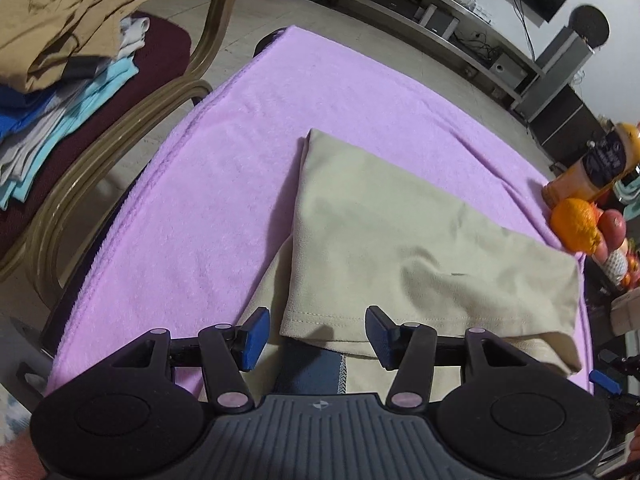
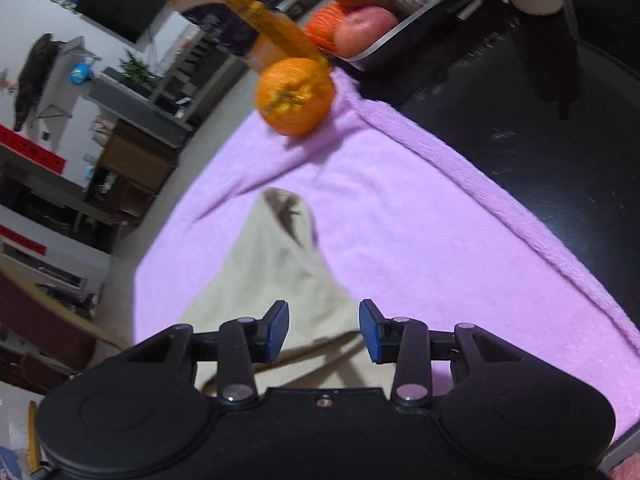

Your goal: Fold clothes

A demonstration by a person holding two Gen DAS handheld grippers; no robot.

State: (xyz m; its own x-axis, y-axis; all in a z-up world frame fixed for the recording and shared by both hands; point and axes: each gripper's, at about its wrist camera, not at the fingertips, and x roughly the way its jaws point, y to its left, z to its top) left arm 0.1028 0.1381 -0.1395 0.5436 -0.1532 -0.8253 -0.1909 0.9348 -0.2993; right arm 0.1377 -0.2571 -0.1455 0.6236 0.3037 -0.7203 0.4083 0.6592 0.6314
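Observation:
A beige garment (image 1: 400,240) lies folded on a lilac blanket (image 1: 280,120) that covers the table. My left gripper (image 1: 318,336) is open and empty, its blue pads on either side of the garment's near hemmed edge, just above it. In the right wrist view the same beige garment (image 2: 280,272) lies on the lilac blanket (image 2: 420,220), with one end bunched up. My right gripper (image 2: 324,330) is open and empty over the garment's near edge. The right gripper's blue tip also shows in the left wrist view (image 1: 606,382) at the far right.
A chair at the left holds a stack of folded clothes (image 1: 60,60), tan on top. An orange (image 2: 296,96), a juice bottle (image 2: 240,28) and a tray of apples (image 2: 360,20) stand at the blanket's far right edge. A black tabletop (image 2: 540,120) lies beyond.

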